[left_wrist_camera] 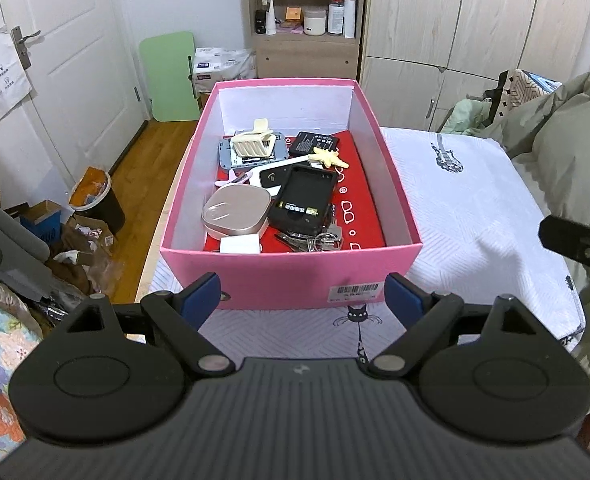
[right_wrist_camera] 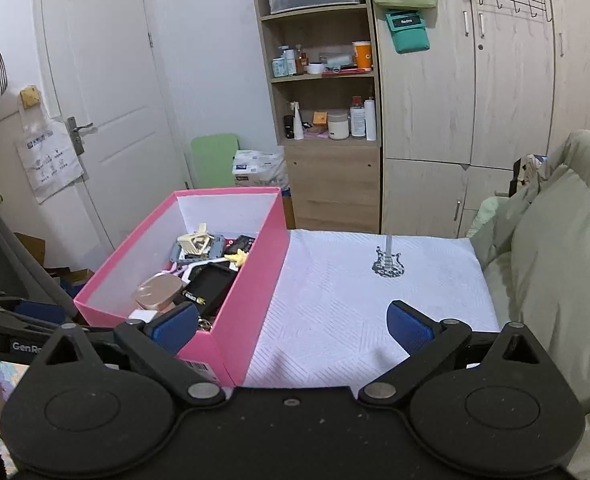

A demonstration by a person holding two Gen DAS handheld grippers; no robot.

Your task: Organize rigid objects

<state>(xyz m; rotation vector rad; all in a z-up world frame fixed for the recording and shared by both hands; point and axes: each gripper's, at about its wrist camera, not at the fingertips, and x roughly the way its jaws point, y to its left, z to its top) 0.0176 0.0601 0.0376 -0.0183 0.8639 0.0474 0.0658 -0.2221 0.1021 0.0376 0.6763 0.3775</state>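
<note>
- Left gripper: jaws wide, nothing between them, hanging just short of the near wall of the pink box.
- Right gripper: jaws at their widest, nothing gripped; the box's near right corner lies by its left finger, bare cloth under the rest of the gap.
- The box sits open on the white patterned cloth, at 12 o'clock from the left gripper and 10 o'clock from the right one.
- Inside, on a red liner:
- a black case at centre, tilted, with a battery lying in it;
- a tin touching the case at its 9 o'clock;
- a white block at 6 o'clock of the tin, against the near wall;
- keys at 6 o'clock of the case, partly under it;
- a yellow star at 12 o'clock of the case;
- a black pack behind the star;
- a cream clip on a grey device at 11 o'clock;
- a white device between the grey device and the case.
- The right gripper's finger shows at 3 o'clock in the left view.
- A guitar print on the cloth lies well apart, at 1 o'clock of the right gripper.
</note>
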